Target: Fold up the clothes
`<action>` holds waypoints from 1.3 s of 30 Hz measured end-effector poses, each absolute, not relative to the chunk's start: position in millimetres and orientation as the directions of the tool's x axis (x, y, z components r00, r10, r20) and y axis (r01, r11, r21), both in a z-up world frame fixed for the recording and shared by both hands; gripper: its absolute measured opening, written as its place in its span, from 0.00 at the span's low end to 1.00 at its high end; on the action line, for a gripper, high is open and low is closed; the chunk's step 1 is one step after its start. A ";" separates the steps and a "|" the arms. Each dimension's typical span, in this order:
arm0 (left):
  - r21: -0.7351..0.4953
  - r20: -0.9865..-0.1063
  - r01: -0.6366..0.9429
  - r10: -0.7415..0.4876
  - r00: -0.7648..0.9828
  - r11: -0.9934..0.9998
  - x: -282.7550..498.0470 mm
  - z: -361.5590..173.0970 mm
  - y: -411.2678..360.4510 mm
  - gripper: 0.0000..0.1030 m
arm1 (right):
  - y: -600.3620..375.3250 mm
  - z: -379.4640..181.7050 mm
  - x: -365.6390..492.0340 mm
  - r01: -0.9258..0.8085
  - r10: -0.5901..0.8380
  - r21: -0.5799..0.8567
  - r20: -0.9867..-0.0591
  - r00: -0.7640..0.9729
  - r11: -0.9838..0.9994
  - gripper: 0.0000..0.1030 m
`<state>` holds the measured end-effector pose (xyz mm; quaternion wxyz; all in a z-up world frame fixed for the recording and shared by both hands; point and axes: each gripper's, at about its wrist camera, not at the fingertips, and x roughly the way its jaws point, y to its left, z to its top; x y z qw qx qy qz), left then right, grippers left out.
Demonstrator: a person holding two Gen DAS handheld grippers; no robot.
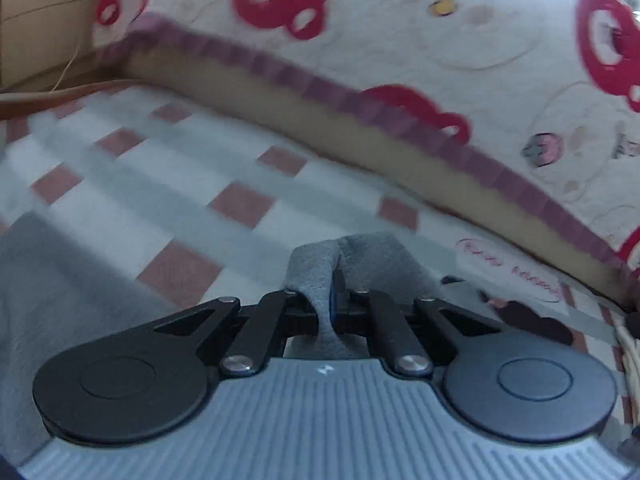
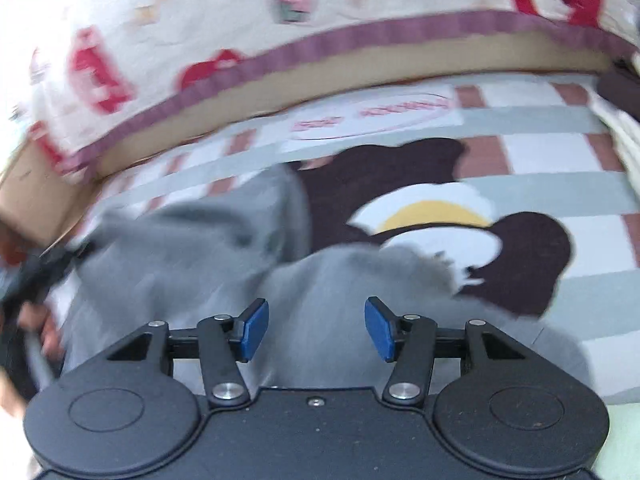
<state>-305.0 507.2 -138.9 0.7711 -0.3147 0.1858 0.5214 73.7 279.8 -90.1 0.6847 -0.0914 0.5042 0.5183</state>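
the left gripper (image 1: 335, 284) is pinched tight on a bunch of the grey cloth (image 1: 316, 276), likely so it can pull that part over for a fold. the right gripper (image 2: 316, 328) has its blue pads (image 2: 256, 330) apart with nothing pressed between them. the grey cloth lies crumpled on the checked bed sheet (image 2: 560, 152), beside the flowery quilt (image 2: 200, 20).
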 end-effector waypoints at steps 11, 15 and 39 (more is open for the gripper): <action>-0.395 -0.650 -0.892 0.619 0.441 0.220 -312.9 -159.8 524.8 0.03 | 379.1 -153.4 85.4 -0.837 0.406 0.115 -0.904 0.136 0.535 0.66; -0.503 -0.661 -0.844 0.547 0.513 0.184 -318.5 -176.0 532.8 0.04 | 370.2 -155.1 92.1 -0.820 0.458 0.158 -0.878 0.139 0.551 0.65; -0.437 -0.171 -0.793 0.827 0.536 0.423 -314.1 -40.3 435.7 0.09 | 208.0 -43.7 25.4 -0.713 0.669 -0.081 -0.284 0.687 0.697 0.18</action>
